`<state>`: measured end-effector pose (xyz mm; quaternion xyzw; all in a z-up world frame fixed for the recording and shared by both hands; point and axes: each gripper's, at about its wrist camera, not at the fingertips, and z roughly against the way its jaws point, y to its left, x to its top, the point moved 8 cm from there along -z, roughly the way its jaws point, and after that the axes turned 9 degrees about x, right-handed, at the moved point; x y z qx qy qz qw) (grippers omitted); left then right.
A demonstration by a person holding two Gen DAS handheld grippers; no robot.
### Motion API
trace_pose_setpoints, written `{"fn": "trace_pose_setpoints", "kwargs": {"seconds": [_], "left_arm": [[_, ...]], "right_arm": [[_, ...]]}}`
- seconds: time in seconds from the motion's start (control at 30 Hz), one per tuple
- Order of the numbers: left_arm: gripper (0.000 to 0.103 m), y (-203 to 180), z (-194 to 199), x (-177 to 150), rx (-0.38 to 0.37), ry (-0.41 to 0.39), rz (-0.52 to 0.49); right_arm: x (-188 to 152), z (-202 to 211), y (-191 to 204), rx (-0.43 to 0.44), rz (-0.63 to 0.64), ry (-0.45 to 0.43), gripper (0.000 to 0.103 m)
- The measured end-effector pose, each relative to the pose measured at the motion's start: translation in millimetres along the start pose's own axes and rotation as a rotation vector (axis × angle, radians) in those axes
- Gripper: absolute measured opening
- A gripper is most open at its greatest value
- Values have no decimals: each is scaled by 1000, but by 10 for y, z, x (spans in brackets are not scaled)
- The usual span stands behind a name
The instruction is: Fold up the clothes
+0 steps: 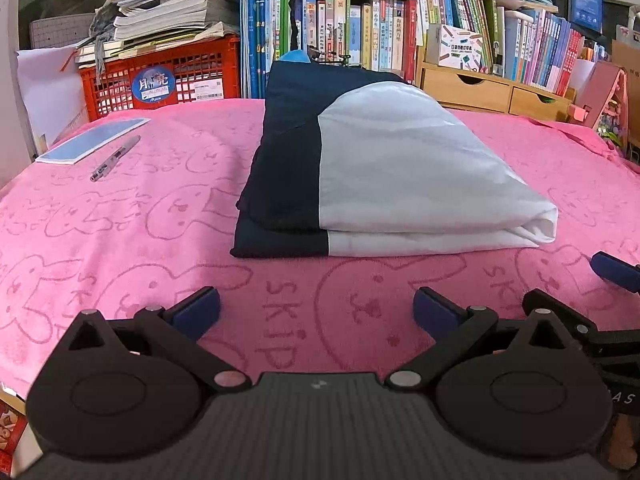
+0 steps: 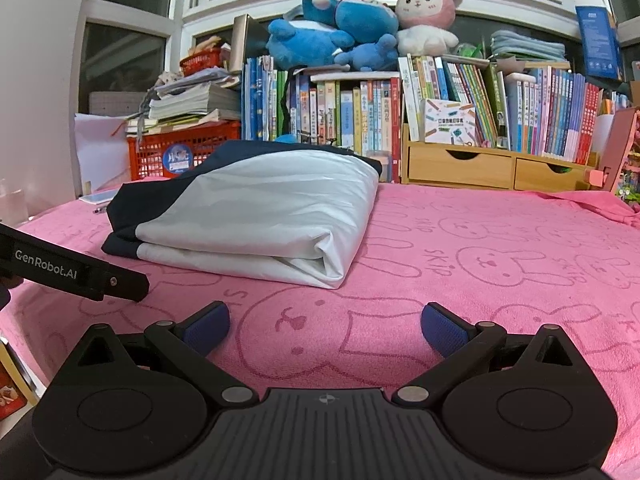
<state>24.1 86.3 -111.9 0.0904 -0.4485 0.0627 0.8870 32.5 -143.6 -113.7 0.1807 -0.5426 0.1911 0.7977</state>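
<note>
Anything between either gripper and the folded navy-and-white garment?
Nothing visible. Only bare pink rabbit-print towel lies between the open left gripper, the open right gripper and the folded navy-and-white garment. The grey pen and blue-white card lie off left.

Garment: navy-and-white top [image 1: 384, 176], folded into a neat rectangular stack
Position: flat on pink rabbit-print towel [image 1: 120, 240], at 12 o'clock
</note>
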Motion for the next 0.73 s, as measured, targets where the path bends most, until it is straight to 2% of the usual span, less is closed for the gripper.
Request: {"fn": "trace_pose_setpoints", "kwargs": {"seconds": [0.73], "left_arm": [[103,-3,7,-3,3,-13,0]], "right_arm": [[-4,2,8,-7,-3,5,103]]}}
